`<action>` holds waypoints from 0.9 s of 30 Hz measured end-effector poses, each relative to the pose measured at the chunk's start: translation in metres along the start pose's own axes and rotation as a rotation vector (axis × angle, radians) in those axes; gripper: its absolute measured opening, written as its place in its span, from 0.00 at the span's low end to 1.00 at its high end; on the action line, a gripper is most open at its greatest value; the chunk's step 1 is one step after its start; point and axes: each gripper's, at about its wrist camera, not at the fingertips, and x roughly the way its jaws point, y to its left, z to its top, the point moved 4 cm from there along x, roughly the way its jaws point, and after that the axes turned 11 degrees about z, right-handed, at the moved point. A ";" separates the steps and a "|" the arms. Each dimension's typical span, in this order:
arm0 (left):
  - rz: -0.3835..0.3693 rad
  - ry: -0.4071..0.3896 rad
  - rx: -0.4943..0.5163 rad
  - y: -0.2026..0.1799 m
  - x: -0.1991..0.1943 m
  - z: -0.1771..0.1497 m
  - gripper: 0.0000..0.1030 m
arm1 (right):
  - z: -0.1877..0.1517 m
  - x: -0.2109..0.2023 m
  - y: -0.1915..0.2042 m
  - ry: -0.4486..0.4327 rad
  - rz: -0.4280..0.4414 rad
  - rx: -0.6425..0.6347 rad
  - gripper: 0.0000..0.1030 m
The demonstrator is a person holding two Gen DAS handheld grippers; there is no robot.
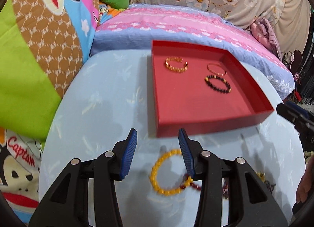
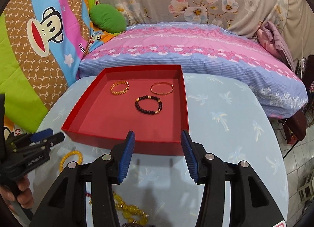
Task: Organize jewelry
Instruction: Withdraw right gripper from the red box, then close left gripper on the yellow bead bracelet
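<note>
A red tray (image 1: 212, 123) (image 2: 82, 129) sits on a light blue round table (image 1: 102, 97) (image 2: 225, 117). In it lie a gold link bracelet (image 1: 176, 65) (image 2: 120, 87), a thin gold bangle (image 1: 216, 69) (image 2: 162, 88) and a black bead bracelet (image 1: 217, 84) (image 2: 149, 104). A yellow bead bracelet (image 1: 166, 173) (image 2: 71, 159) lies on the table in front of the tray, just below my open left gripper (image 1: 158, 134). My right gripper (image 2: 158, 136) is open and empty before the tray's near wall. More yellow beads (image 2: 129, 207) lie under it.
A pink and blue bedspread (image 2: 186, 50) lies behind the table, with cartoon blankets (image 2: 39, 31) on the left and a green pillow (image 2: 108, 18). Dark red beads (image 1: 193, 185) lie beside the yellow bracelet. The table's right edge drops to a tiled floor (image 2: 300, 168).
</note>
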 end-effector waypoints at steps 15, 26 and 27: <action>-0.005 0.082 0.044 -0.016 0.019 -0.036 0.30 | -0.022 0.001 0.009 0.034 0.041 0.046 0.46; -0.003 0.070 0.042 -0.020 0.017 -0.040 0.12 | -0.071 0.020 0.035 0.152 0.114 0.043 0.46; -0.005 0.072 0.036 -0.019 0.017 -0.041 0.11 | -0.072 0.021 0.040 0.157 0.125 0.039 0.47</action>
